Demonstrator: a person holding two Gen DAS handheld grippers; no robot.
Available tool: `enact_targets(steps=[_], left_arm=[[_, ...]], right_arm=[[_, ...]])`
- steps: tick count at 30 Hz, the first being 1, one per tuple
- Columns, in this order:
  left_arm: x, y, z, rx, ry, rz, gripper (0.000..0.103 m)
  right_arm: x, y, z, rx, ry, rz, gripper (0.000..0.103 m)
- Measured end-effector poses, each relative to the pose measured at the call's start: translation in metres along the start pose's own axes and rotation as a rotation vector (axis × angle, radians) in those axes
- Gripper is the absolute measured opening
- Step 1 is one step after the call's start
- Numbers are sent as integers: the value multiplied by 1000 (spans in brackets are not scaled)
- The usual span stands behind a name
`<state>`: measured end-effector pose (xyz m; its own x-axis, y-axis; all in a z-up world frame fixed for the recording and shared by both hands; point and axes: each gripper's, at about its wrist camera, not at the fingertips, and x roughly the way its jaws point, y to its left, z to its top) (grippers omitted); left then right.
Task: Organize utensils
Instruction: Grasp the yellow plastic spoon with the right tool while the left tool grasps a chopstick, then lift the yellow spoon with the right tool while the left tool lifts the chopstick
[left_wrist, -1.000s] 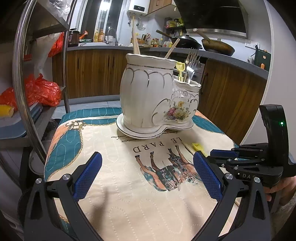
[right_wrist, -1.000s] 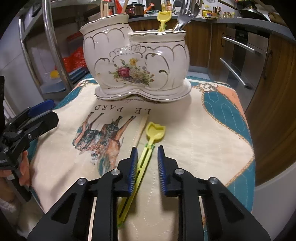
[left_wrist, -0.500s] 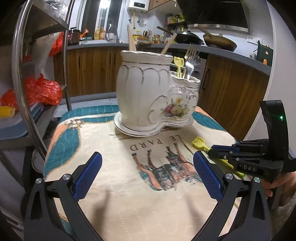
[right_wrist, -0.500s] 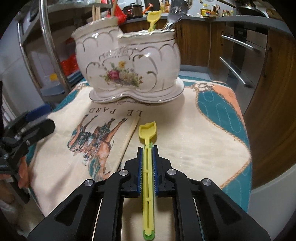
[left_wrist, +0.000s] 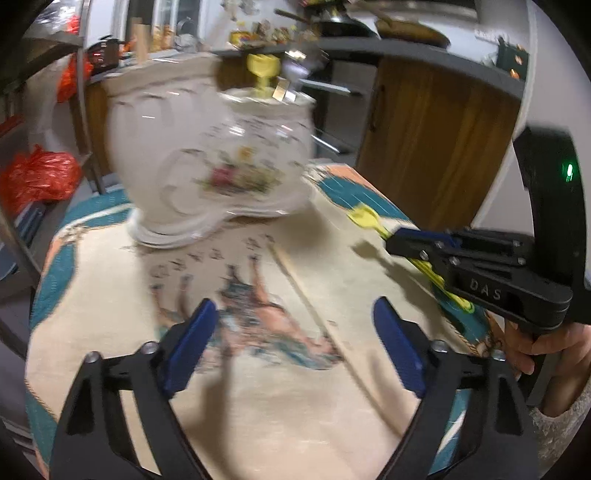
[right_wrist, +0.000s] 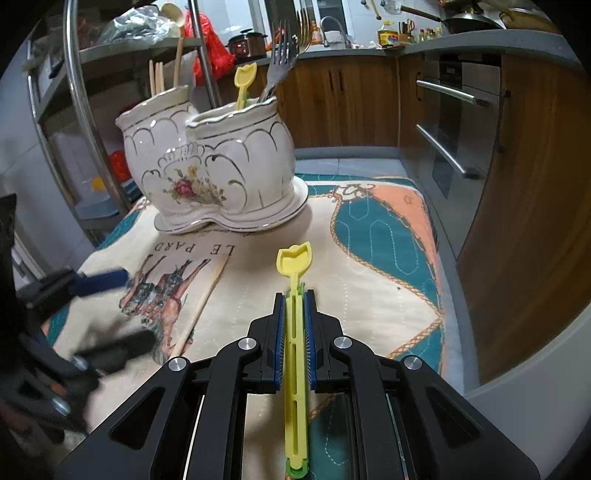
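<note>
A: Clamped between the blue pads of the right gripper (right_wrist: 294, 295) is a slim yellow plastic utensil with a tulip-shaped head (right_wrist: 294, 258). It is held by its slotted handle, the head pointing forward, lifted above the quilted cream, teal and peach tablecloth (right_wrist: 380, 236).

B: How is the left gripper (left_wrist: 291, 343) seen?

A: Its jaws stand apart with nothing between them, and they have just been closing somewhat. A thin wooden chopstick (left_wrist: 310, 306) lies on the cloth ahead of it, crossing the printed horse picture (left_wrist: 266, 317). Its own view is blurred.

B: Is the right gripper seen from that side?

A: Yes, at the right edge, carried in a hand (left_wrist: 539, 347), with the yellow utensil's head protruding past its tips.

B: What is found farther along?

A: A white double-pot ceramic utensil holder with gold trim and a painted rose (right_wrist: 218, 173) stands on its attached saucer at the far part of the cloth. 1 second yellow tulip-headed utensil (right_wrist: 243, 83) and metal forks (right_wrist: 284, 55) are stood in its shorter pot; wooden chopsticks (right_wrist: 157, 77) and a wooden spoon (right_wrist: 177, 44) are stood in the taller pot.

B: And behind that?

A: Wooden kitchen cabinets (right_wrist: 351, 103) under a grey counter, and a metal rack (right_wrist: 79, 96) at the left with red plastic bags (left_wrist: 37, 177).
</note>
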<state>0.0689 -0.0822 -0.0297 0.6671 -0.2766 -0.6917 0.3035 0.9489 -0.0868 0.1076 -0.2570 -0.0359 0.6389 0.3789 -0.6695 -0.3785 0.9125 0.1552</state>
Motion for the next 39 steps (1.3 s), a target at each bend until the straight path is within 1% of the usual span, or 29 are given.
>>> enact_targets(steps=[1, 2, 3, 4, 5, 7, 10, 14, 16, 17, 20, 22, 27, 30, 34, 39], left_arm=[[4, -7, 0, 21, 17, 7, 68], [8, -14, -1, 39, 30, 16, 63], [10, -17, -1, 49, 39, 20, 55], [13, -20, -1, 58, 51, 19, 50], [16, -22, -1, 63, 58, 18, 49], [20, -25, -1, 72, 72, 33, 42], [26, -23, -2, 70, 99, 40, 37], [27, -21, 0, 77, 100, 45, 28], [26, -18, 1, 78, 106, 42, 15], [26, -15, 3, 76, 111, 33, 14], [24, -2, 7, 46, 134, -29, 10], [23, 6, 10, 33, 147, -48, 6], [5, 22, 17, 50, 149, -76, 6], [-6, 27, 19, 79, 152, -77, 6], [-18, 31, 15, 156, 172, -69, 6], [-20, 40, 7, 171, 195, -60, 6]], right_arm=[[-1, -1, 0, 2, -2, 5, 11], [-1, 0, -1, 3, -3, 8, 11], [-2, 0, -1, 2, -2, 11, 11], [-2, 0, -2, 0, -2, 12, 11], [-2, 0, -3, -1, -1, 15, 11], [-3, 1, -3, -4, -1, 20, 11], [-4, 4, -4, -10, -2, 26, 11], [-6, 4, -5, -13, -6, 31, 11], [-6, 5, -5, -14, -6, 33, 11], [-6, 5, -5, -15, -5, 34, 11], [-6, 6, -5, -19, -6, 37, 11], [-6, 7, -5, -22, -4, 39, 11], [-4, 10, -6, -37, 9, 47, 11], [-1, 15, -7, -53, 23, 58, 11], [1, 23, -10, -94, 52, 78, 11], [4, 29, -12, -130, 75, 80, 11]])
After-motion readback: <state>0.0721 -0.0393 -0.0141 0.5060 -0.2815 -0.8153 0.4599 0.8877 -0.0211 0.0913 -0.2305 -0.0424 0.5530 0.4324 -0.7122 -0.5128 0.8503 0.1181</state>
